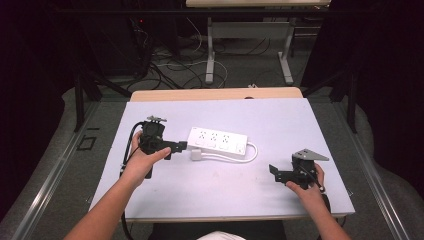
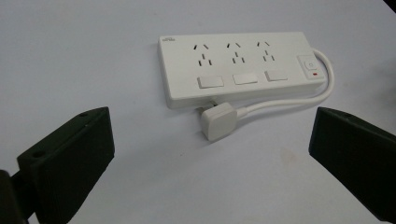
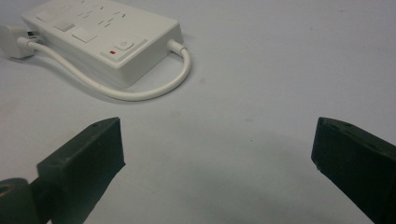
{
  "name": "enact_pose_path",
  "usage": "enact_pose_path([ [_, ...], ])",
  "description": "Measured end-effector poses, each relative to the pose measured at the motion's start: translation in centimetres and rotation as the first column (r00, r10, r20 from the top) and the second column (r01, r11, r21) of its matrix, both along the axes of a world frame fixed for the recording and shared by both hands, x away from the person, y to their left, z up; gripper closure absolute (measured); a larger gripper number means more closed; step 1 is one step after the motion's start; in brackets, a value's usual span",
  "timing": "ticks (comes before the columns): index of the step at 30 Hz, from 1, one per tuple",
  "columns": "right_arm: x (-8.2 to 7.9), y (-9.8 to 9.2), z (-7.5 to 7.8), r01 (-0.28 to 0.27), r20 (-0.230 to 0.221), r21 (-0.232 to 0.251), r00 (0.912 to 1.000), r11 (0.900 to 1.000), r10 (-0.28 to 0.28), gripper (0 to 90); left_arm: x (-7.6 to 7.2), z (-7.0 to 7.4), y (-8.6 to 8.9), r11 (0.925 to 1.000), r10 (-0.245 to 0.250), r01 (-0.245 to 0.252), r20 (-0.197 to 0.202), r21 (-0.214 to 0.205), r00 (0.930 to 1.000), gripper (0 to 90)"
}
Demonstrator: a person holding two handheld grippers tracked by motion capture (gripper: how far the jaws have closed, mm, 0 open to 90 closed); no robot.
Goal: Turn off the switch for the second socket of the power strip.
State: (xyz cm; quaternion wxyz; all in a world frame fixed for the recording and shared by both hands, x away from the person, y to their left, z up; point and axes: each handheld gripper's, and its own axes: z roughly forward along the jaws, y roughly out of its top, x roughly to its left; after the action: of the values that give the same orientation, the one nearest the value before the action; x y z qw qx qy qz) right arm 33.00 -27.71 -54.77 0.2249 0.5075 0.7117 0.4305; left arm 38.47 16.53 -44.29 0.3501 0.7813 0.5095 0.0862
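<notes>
White power strip (image 2: 238, 65) lies ahead of both grippers' wide-apart jaws.

1. The white power strip (image 2: 238, 65) carried a small grey printed mark at the corner farthest from its switch, too small and blurred to be read.
2. The switch (image 2: 308, 65) at the strip's cable end bore a faint round symbol, with a small red mark just beside it.
3. No other text, number or brand could be read.
</notes>
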Motion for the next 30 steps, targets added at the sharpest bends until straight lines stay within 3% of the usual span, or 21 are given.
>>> enact_pose_path([
  [9, 0.0, 0.0, 0.0, -0.003, -0.007, 0.001, 1.0000, 1.0000, 0.003, 1.7, -1.2, -0.2, 1.2, 0.9999, 0.003, -0.003, 0.014, -0.013, 0.9999, 0.2],
  [18, 0.0, 0.0, 0.1, -0.005, -0.002, -0.003, 1.0000, 1.0000, 0.005, 1.6, -2.3, -0.5, 3.1, 0.9978, 0.046, -0.044, 0.031, -0.050, 0.9985, 0.2],
  [30, 0.0, 0.1, 0.1, -0.004, -0.003, -0.002, 1.0000, 1.0000, 0.004, 1.7, -3.6, -2.4, 6.0, 0.9891, 0.114, -0.110, 0.044, -0.098, 0.9924, 0.3],
])
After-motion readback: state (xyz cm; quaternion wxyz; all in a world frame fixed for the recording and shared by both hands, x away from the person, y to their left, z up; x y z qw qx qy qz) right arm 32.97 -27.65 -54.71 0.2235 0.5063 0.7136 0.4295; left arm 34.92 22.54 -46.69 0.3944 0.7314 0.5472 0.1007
